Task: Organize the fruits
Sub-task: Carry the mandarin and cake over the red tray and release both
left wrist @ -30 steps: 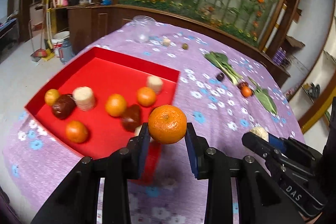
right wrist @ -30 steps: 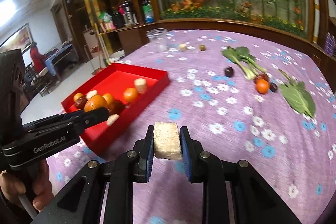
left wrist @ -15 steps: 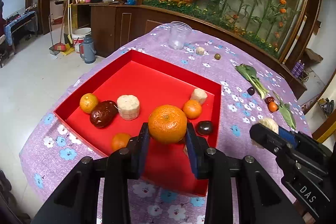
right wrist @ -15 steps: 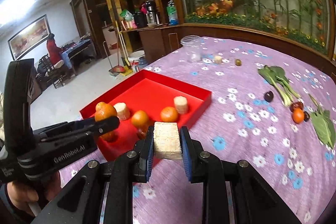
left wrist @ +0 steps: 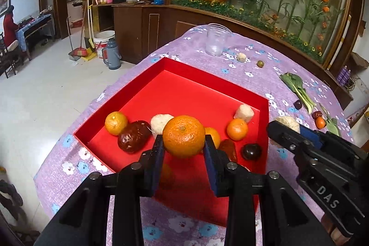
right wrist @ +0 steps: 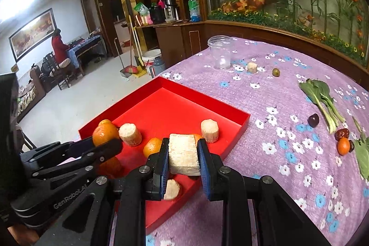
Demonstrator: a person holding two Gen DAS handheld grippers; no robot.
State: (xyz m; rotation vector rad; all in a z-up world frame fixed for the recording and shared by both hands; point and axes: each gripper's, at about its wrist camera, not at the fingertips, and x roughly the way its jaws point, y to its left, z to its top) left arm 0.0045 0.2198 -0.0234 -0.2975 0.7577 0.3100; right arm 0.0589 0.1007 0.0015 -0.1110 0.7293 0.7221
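Observation:
My left gripper [left wrist: 183, 149] is shut on an orange tangerine [left wrist: 183, 136] and holds it above the near part of the red tray [left wrist: 184, 75]. My right gripper [right wrist: 183, 159] is shut on a pale corn-cob piece [right wrist: 183, 153] over the tray's near right corner [right wrist: 239, 128]. The tray holds several tangerines [left wrist: 116, 123], dark red dates [left wrist: 133, 136], a dark plum [left wrist: 251, 151] and pale cob pieces [left wrist: 244, 112]. The right gripper shows in the left wrist view [left wrist: 286, 128], the left gripper in the right wrist view [right wrist: 108, 142].
On the purple flowered cloth [right wrist: 276, 93] lie a clear plastic jar [right wrist: 220, 52], a cob piece [right wrist: 251, 67], a green olive [right wrist: 275, 72], leafy greens [right wrist: 322, 96], a dark plum [right wrist: 313, 120], red dates [right wrist: 342, 133] and a small tangerine [right wrist: 343, 146]. The table's left edge drops to the floor.
Both grippers have moved left and forward over the red tray, still holding the tangerine and the cob piece. The tray now fills the middle of both views.

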